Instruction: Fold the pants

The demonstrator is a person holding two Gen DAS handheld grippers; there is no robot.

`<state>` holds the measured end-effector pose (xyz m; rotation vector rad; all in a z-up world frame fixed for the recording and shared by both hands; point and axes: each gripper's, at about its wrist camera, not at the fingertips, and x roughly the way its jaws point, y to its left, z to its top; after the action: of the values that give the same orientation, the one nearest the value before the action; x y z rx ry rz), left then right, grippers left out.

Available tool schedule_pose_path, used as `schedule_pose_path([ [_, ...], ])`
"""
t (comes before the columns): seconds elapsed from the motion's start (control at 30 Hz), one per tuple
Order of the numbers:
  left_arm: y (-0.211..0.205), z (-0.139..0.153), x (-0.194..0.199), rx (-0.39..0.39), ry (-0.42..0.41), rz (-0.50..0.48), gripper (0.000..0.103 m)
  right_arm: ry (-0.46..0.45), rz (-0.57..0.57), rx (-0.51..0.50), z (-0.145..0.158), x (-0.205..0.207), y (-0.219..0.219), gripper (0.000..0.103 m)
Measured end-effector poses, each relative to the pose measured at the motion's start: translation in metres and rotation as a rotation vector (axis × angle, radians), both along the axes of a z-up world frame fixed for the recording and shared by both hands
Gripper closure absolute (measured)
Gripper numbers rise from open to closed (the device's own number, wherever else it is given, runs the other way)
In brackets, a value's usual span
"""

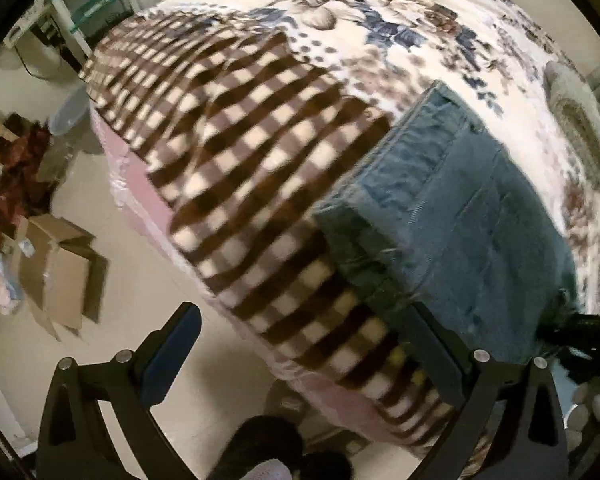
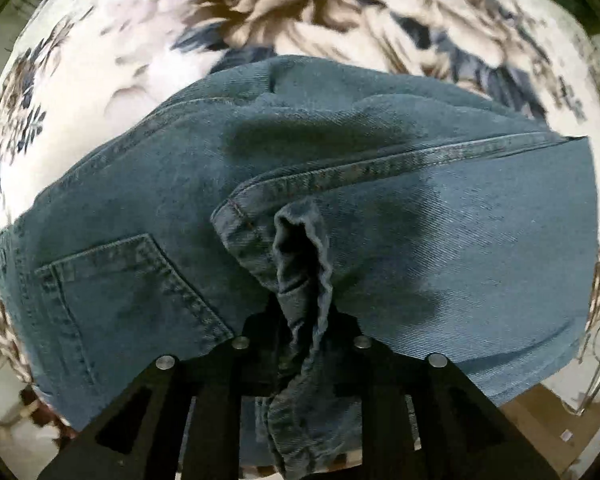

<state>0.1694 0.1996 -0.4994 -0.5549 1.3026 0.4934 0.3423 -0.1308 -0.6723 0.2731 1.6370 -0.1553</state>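
Observation:
Blue denim pants [image 1: 452,216] lie folded on a bed with a floral and checked blanket [image 1: 260,128]. My left gripper [image 1: 300,344] is open and empty, above the bed's near edge, just left of the pants. In the right wrist view the pants [image 2: 420,248] fill the frame, back pocket [image 2: 112,300] at the left. My right gripper [image 2: 300,320] is shut on a bunched fold of denim [image 2: 300,264] that runs between its fingers. The right gripper's dark body [image 1: 580,332] shows at the pants' near right corner in the left wrist view.
The floor lies left of the bed with flattened cardboard boxes [image 1: 60,272] and a heap of red cloth [image 1: 16,168]. A glass shelf unit [image 1: 88,4] stands at the far left. A pale rolled towel [image 1: 580,124] lies on the bed at the right.

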Motion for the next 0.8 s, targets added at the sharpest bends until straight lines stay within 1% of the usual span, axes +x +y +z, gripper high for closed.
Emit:
schedule_pose_path([
  [0.03,0.001,-0.002,0.003,-0.045,-0.021,0.017,0.0,-0.013,-0.01,0.084,0.004,0.001,-0.009,0.056],
  [0.07,0.003,-0.003,0.003,-0.086,-0.043,0.04,0.0,-0.033,-0.017,0.159,0.009,0.0,-0.019,0.051],
  [0.1,0.006,-0.006,0.004,-0.128,-0.063,0.07,0.0,-0.059,-0.022,0.227,0.016,-0.006,-0.029,0.049],
  [0.13,0.009,-0.009,0.005,-0.176,-0.096,0.104,0.0,-0.077,-0.019,0.244,0.023,-0.011,-0.037,0.047],
  [0.2,0.015,-0.015,0.008,-0.227,-0.158,0.16,0.0,-0.109,-0.011,0.246,0.033,-0.025,-0.055,0.045],
  [0.23,0.017,-0.019,0.01,-0.248,-0.174,0.182,0.001,-0.108,-0.014,0.235,0.034,-0.03,-0.064,0.044],
  [0.27,0.019,-0.024,0.013,-0.282,-0.199,0.203,0.005,-0.097,-0.016,0.219,0.035,-0.033,-0.067,0.044],
  [0.3,0.023,-0.031,0.014,-0.324,-0.242,0.232,0.018,-0.084,-0.024,0.207,0.036,-0.033,-0.069,0.044],
  [0.33,0.027,-0.036,0.015,-0.354,-0.272,0.257,0.029,-0.073,-0.045,0.203,0.033,-0.038,-0.073,0.044],
  [0.37,0.029,-0.042,0.016,-0.381,-0.289,0.275,0.046,-0.063,-0.06,0.201,0.029,-0.041,-0.084,0.044],
  [0.4,0.032,-0.047,0.016,-0.381,-0.274,0.293,0.048,-0.048,-0.077,0.197,0.025,-0.045,-0.092,0.044],
  [0.43,0.035,-0.054,0.015,-0.402,-0.274,0.318,0.048,-0.041,-0.09,0.194,0.021,-0.051,-0.097,0.044],
  [0.47,0.038,-0.063,0.014,-0.432,-0.275,0.342,0.044,-0.034,-0.106,0.194,0.018,-0.052,-0.102,0.044],
  [0.5,0.042,-0.07,0.013,-0.449,-0.267,0.354,0.042,-0.029,-0.116,0.198,0.015,-0.051,-0.106,0.044],
  [0.57,0.045,-0.078,0.011,-0.481,-0.291,0.359,0.039,-0.032,-0.117,0.202,0.014,-0.056,-0.102,0.044],
  [0.6,0.045,-0.078,0.011,-0.485,-0.295,0.356,0.039,-0.034,-0.114,0.203,0.014,-0.054,-0.104,0.044],
  [0.63,0.045,-0.078,0.011,-0.486,-0.3,0.356,0.039,-0.035,-0.11,0.207,0.012,-0.047,-0.092,0.044],
  [0.7,0.043,-0.078,0.014,-0.48,-0.308,0.365,0.037,-0.034,-0.099,0.219,0.01,-0.043,-0.082,0.044],
  [0.77,0.04,-0.075,0.016,-0.455,-0.318,0.367,0.04,-0.031,-0.088,0.231,0.01,-0.043,-0.078,0.044],
  [0.8,0.038,-0.072,0.02,-0.431,-0.329,0.359,0.049,-0.029,-0.084,0.234,0.011,-0.044,-0.078,0.044],
])
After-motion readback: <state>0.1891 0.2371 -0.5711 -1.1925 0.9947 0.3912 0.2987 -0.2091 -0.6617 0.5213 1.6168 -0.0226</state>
